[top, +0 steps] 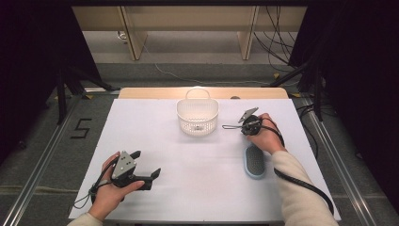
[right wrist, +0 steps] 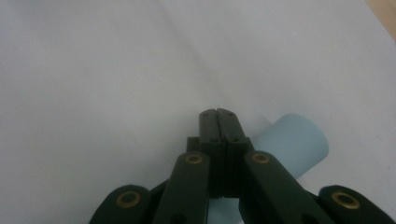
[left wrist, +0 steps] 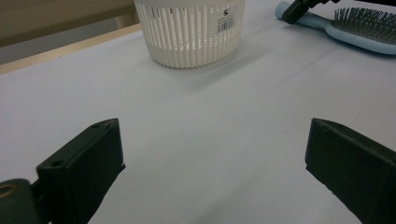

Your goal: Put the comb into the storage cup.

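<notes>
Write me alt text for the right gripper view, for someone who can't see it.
The shut black jaws of the right hand-held gripper rise from the bottom, just above the round end of a light blue hairbrush handle. Behind them lies a white table cover.

White-covered table (top: 155,141), wooden edge at its far side, grey floor (top: 188,70), black curtains (top: 33,47), pale wooden furniture legs (top: 133,37), loose cables (top: 277,42)
</notes>
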The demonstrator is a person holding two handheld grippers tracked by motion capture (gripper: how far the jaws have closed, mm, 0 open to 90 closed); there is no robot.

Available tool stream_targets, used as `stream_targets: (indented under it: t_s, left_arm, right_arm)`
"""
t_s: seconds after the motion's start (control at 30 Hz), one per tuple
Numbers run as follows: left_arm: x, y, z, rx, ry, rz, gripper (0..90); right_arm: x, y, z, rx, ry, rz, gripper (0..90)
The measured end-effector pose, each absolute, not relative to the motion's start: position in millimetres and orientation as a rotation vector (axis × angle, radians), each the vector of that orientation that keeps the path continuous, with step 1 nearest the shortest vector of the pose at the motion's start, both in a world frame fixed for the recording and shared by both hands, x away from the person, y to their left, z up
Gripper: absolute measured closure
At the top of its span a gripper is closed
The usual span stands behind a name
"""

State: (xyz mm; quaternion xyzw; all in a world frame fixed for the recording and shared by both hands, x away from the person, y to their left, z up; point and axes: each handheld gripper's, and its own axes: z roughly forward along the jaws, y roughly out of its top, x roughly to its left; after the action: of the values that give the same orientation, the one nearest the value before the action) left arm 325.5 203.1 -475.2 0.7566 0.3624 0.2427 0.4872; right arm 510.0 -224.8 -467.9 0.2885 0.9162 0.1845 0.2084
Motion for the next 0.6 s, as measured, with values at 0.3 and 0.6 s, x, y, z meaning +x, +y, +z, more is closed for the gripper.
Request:
stream_targets:
  t_s: [0.3, 0.6]
  left_arm:
    - [325.7, 202.1, -474.9, 1.843, 0.878, 0.592, 3.9]
    - [325.8, 201.1, -474.9, 1.843, 0.88, 0.592, 4.1]
  right_arm:
    - [498.6, -252.0, -467.0, 0.882, 2.558, 0.403, 90.0]
    - [478.4, -279.3, -460.9, 0.988, 2.584, 0.301, 90.0]
